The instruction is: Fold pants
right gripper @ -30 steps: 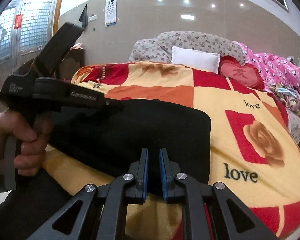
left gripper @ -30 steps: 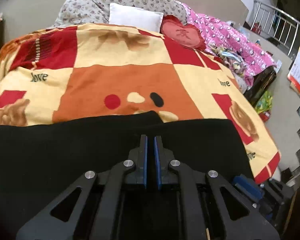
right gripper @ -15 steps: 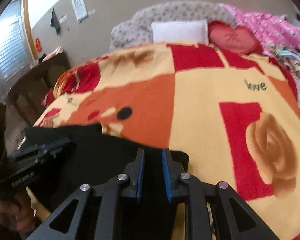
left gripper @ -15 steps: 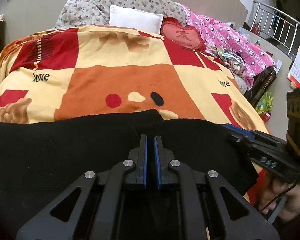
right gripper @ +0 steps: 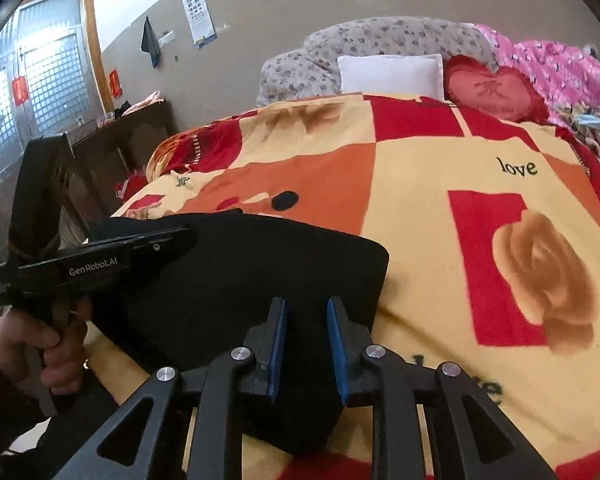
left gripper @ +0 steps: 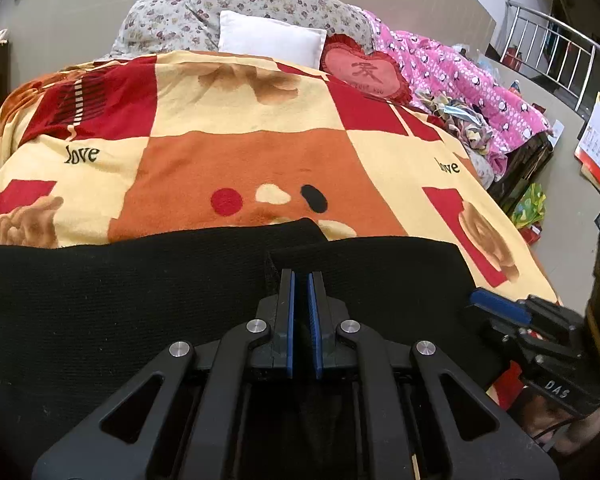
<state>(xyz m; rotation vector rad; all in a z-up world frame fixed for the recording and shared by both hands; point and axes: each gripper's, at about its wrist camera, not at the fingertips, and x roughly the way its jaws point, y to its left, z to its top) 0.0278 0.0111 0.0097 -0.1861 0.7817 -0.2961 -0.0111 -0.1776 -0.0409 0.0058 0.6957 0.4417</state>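
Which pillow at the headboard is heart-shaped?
The red pillow, right of the plain white rectangular pillow; the floral pillows behind are grey-patterned.

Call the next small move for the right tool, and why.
Probably lower the right tool onto the near corner of the black pants and close. Its jaws are opening with nothing pinched between them, while the left tool is shut on the fabric edge.
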